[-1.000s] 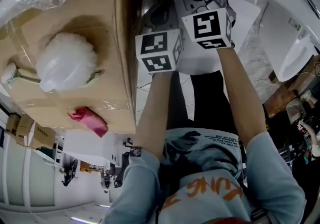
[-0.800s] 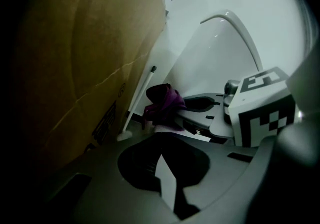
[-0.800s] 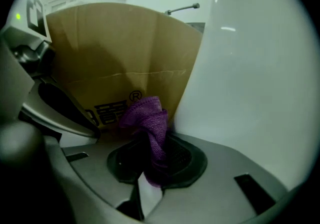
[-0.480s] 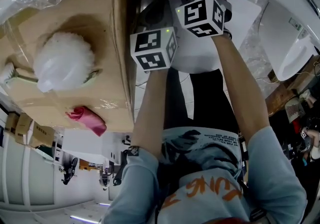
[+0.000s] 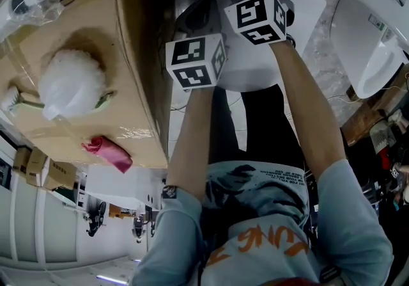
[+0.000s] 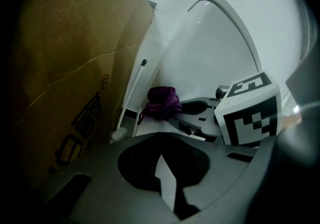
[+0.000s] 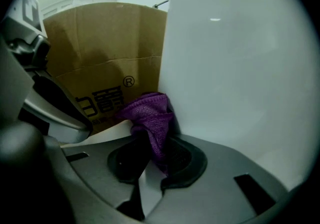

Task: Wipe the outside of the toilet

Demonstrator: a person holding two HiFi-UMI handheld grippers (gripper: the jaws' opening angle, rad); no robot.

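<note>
1. Toilet (image 7: 240, 67): in the right gripper view its white outer wall fills the frame from 12 to 4 o'clock. It stands upright and close to the fingers.
2. Cloth (image 7: 150, 115): purple and bunched, pinched between the fingers of the right gripper (image 7: 155, 160). Its free end stands at 12 o'clock from them, and its right edge appears to touch the toilet wall.
3. Left gripper (image 6: 162, 168): the fingers are drawn together with nothing between them. From it the cloth lies ahead at 12 o'clock and the right gripper at 2 o'clock.
4. Cardboard box (image 7: 105, 52): it stands at 10 to 11 o'clock of the right gripper, just beside the toilet, leaving a narrow gap.
5. Judgement: the right gripper is nearer and does the work. The wall lies at 2 o'clock of the cloth, so the next stroke needs pressure that way, run along the upright wall. The risk is the cloth catching on the box.
</note>
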